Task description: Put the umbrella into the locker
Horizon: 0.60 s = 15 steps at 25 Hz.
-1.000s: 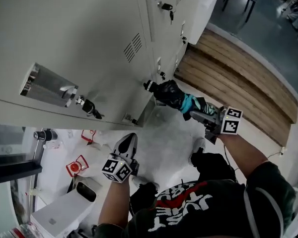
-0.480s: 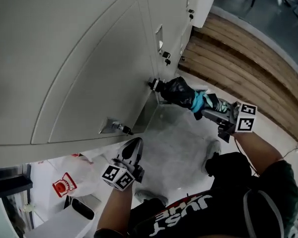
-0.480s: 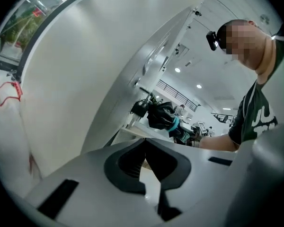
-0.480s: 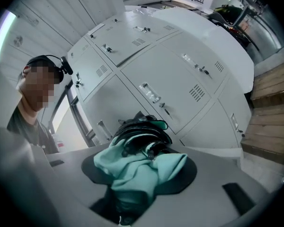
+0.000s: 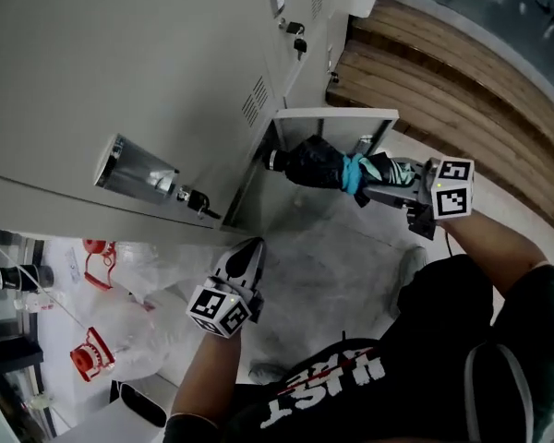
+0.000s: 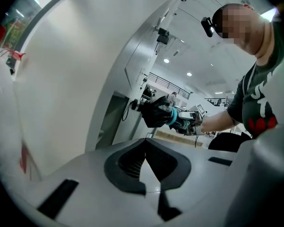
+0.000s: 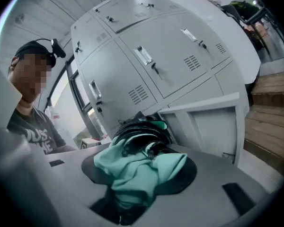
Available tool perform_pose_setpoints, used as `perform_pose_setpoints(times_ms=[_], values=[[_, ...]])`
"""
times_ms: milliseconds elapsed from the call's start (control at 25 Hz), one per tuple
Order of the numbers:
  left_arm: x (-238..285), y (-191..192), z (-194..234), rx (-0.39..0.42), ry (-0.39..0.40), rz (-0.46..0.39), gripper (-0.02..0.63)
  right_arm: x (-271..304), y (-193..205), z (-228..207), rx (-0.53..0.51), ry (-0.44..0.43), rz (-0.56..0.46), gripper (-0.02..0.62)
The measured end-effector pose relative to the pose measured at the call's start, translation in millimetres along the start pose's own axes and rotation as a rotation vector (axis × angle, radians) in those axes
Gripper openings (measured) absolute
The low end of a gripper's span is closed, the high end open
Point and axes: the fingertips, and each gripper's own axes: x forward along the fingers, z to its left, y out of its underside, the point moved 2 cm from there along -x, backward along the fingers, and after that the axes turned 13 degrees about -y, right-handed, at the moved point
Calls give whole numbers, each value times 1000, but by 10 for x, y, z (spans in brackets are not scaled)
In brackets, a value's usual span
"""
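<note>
Across the upper left of the head view runs a bank of grey lockers, their doors vented and fitted with metal handles. Below them lies a pale stone floor, and to the right rise wooden steps. One low locker stands open, its door swung outward so that the inner face shows. Clear plastic bags with red print lie at the lower left.

A folded umbrella, black with teal fabric bunched at the near end, is held level off the floor. Its black far end reaches the mouth of the open compartment; whether it has passed the edge cannot be told.

On the right, the right gripper has its fingers clamped on the umbrella's teal end, with cloth spilling over both pads in the right gripper view. Lower and to the left, well apart from the umbrella, the left gripper hangs above the floor with its fingers closed together on nothing. A key sits in the lock of a nearer locker door.
</note>
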Motion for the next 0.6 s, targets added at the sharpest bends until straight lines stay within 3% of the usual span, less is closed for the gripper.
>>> perform_pose_setpoints(times_ms=[280,600], values=[[17,395,135,-105,-32,36,9,510,634,-398,40,60,194,227],[212,681,196,-91,-78,59,9,987,1169,-982,17,156,318,225]])
